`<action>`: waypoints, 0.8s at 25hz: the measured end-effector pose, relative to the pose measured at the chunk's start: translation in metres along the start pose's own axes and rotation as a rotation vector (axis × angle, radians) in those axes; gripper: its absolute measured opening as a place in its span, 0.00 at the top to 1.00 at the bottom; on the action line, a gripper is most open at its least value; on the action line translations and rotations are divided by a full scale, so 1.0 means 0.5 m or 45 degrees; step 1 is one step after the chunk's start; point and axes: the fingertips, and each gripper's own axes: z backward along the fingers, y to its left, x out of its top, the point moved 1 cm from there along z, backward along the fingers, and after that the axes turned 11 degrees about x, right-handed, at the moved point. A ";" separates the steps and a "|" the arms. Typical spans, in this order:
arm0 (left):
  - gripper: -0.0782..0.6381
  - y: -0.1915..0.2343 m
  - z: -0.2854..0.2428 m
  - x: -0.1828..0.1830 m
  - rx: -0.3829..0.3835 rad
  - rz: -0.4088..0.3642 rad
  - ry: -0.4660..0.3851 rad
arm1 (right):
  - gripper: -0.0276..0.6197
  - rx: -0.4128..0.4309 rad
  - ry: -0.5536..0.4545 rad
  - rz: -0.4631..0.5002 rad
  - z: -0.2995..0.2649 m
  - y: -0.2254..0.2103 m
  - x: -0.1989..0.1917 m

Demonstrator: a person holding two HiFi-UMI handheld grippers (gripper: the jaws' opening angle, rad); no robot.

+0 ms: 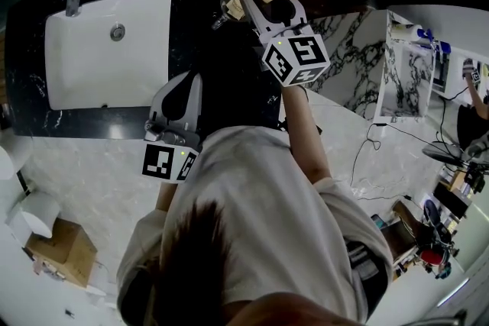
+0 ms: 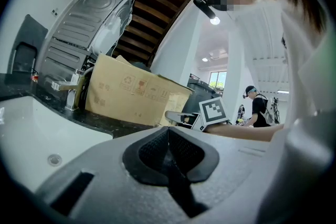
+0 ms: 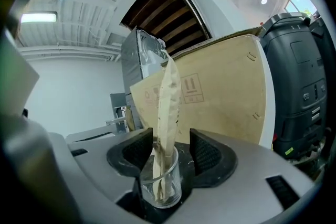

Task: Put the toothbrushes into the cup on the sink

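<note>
Paper-wrapped toothbrushes [image 3: 168, 102] stand in glass cup [image 3: 160, 189], tips at 12 o'clock; right claw [image 3: 171, 148] wide astride it. Probably light, crinkly, so pinch mid-wrapper; left claw [image 2: 169, 153] closed, empty.

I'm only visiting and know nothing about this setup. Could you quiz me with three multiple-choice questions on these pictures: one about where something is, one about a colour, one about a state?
1. Where is the glass cup?
A on the floor
B between the jaws of the right gripper
C upside down on a shelf

2. What colour is the sink basin?
A black
B green
C white

3. How do the jaws of the left gripper stand?
A together, nothing between them
B wide apart
C clamped on a cup

Answers:
1 B: the right gripper view shows the cup, holding paper-wrapped toothbrushes, between open pads that do not press on it.
2 C: the head view shows a white basin set in a black counter.
3 A: the left gripper view shows the pads meeting.
</note>
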 end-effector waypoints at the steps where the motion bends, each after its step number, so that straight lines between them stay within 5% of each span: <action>1: 0.87 0.000 -0.001 0.000 -0.001 0.000 0.000 | 0.67 0.002 0.002 -0.002 0.002 0.002 -0.002; 20: 0.87 -0.031 0.021 0.026 0.017 -0.048 -0.052 | 0.67 -0.010 -0.086 0.013 0.098 0.015 0.042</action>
